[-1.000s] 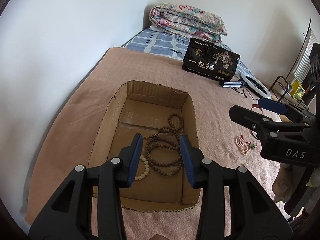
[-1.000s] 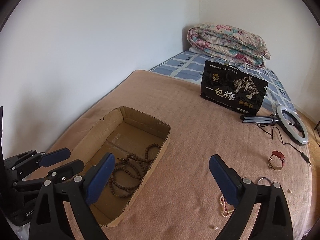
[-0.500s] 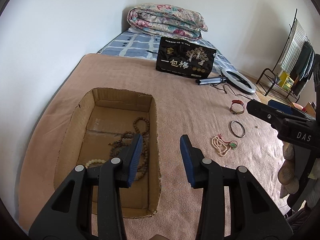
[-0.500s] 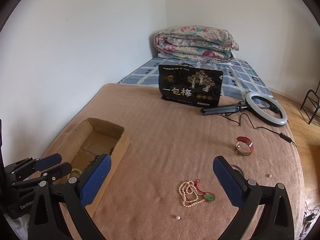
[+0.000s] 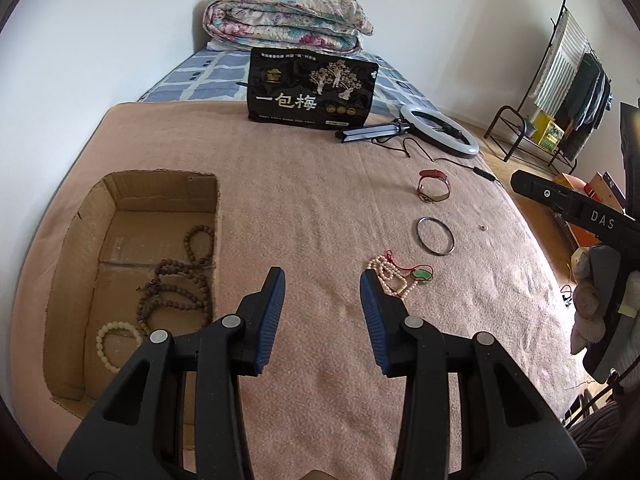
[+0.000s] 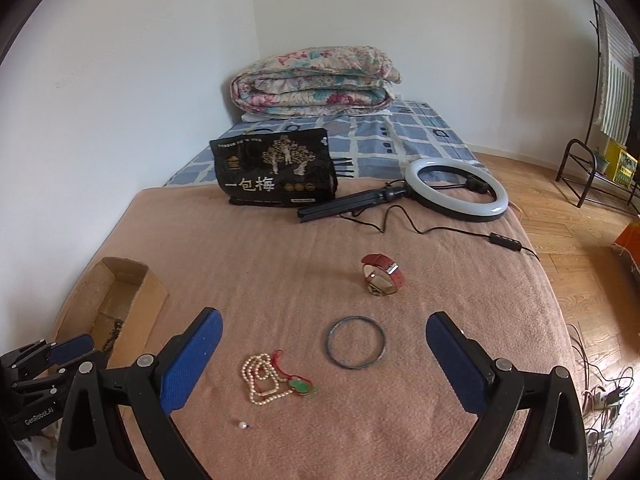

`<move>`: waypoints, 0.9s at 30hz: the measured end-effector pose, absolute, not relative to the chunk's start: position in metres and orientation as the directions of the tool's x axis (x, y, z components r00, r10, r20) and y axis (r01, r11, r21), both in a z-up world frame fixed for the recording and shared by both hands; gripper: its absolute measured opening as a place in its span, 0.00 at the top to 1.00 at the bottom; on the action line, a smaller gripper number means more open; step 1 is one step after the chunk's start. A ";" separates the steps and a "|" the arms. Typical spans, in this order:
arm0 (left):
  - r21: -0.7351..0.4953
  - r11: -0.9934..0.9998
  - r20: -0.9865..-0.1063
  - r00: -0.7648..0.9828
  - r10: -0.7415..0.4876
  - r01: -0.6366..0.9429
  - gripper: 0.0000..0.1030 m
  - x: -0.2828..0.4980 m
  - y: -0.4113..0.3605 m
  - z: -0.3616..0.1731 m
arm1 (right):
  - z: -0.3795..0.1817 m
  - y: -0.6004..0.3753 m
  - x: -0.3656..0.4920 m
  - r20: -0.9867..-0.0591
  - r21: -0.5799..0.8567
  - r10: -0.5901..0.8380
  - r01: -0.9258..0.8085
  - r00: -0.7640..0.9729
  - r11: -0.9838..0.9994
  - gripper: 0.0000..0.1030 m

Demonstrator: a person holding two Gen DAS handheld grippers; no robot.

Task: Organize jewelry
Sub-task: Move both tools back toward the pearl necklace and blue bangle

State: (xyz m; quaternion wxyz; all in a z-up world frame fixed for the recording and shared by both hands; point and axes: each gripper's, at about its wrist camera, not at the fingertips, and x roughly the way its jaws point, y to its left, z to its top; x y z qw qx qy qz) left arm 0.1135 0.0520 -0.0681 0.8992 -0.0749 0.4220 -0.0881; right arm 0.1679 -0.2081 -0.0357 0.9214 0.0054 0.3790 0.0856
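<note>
A: Which step is in hand?

B: Gathering, it seems. Brown beads are already in the cardboard box; a pearl necklace, bangle and red watch are left on the blanket.

A: And the claws?

B: The left gripper is held partly open and empty, the right gripper wide open and empty. A descent onto the pearls is probably called for.

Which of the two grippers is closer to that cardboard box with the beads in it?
The left one. The left gripper hovers open just right of the cardboard box, close to its wall. The right gripper hangs open farther right, over the metal bangle.
</note>
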 end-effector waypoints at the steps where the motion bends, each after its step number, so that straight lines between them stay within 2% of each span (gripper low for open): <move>1: -0.210 0.973 -0.750 0.622 -0.226 0.101 0.62 0.116 0.048 -0.070 | -0.038 -0.214 0.170 -0.699 0.066 0.149 -0.145 0.699 0.987 0.00; 6: -0.213 0.969 -0.766 0.594 -0.244 0.124 0.62 0.128 0.028 -0.082 | -0.054 -0.242 0.179 -0.718 0.040 0.115 -0.124 0.687 0.991 0.00; 14: -0.240 0.958 -0.793 0.537 -0.287 0.158 0.62 0.145 0.000 -0.104 | -0.088 -0.275 0.201 -0.767 0.087 0.132 -0.103 0.628 0.991 0.01; 19: -0.238 0.954 -0.810 0.505 -0.298 0.182 0.62 0.158 -0.019 -0.118 | -0.113 -0.279 0.220 -0.812 0.136 0.178 -0.117 0.556 0.984 0.11; 21: -0.242 0.952 -0.819 0.486 -0.304 0.187 0.67 0.163 -0.025 -0.126 | -0.124 -0.278 0.227 -0.828 0.148 0.191 -0.122 0.527 0.981 0.14; 24: -0.248 0.951 -0.833 0.461 -0.307 0.186 0.68 0.171 -0.032 -0.137 | -0.139 -0.275 0.236 -0.849 0.155 0.201 -0.132 0.489 0.979 0.20; 27: -0.249 0.952 -0.841 0.447 -0.304 0.178 0.68 0.179 -0.034 -0.145 | -0.150 -0.274 0.243 -0.861 0.161 0.206 -0.137 0.465 0.978 0.21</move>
